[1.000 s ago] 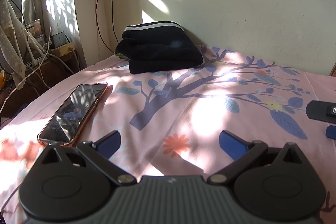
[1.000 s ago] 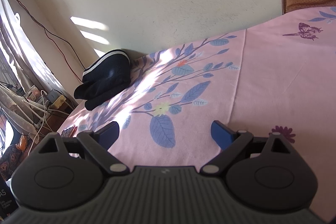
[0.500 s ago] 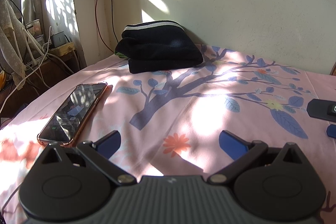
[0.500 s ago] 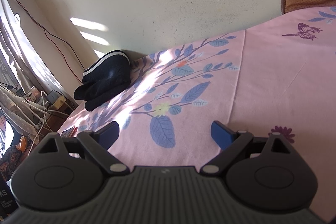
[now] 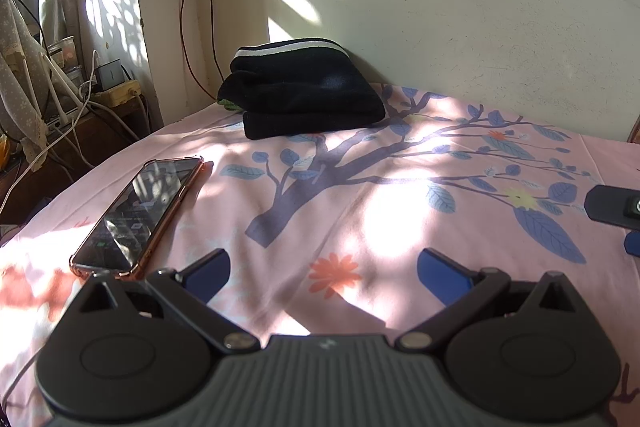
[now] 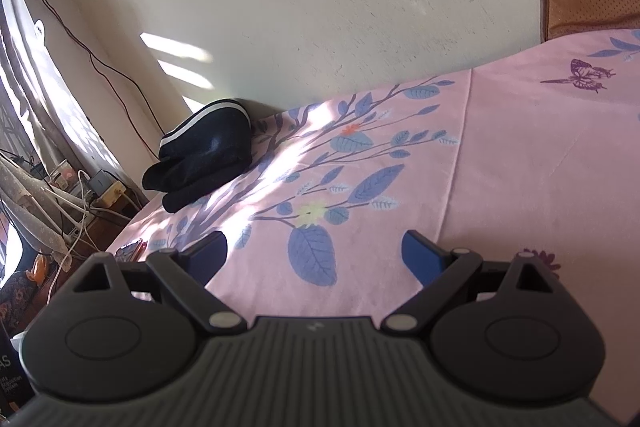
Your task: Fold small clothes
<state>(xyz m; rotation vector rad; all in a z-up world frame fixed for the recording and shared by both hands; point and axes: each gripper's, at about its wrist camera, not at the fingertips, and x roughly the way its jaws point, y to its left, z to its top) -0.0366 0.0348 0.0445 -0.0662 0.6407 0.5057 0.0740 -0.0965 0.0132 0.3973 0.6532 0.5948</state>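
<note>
Low over the pink floral bedsheet (image 5: 360, 187), my left gripper (image 5: 322, 265) has its jaws spread wide with nothing between them, and my right gripper (image 6: 314, 253) is just as wide and bare. A phone (image 5: 138, 213) lies just ahead of my left jaws, off to their left side. Well beyond both, against the wall (image 5: 440, 27), sits the dark folded garment (image 5: 304, 99) with a white stripe along its top edge (image 6: 204, 155). I judge it soft, light and limp, likely a thick knit that sags when lifted. I would pinch it at a corner or along the striped hem, through all layers, since loose folds could slip apart.
</note>
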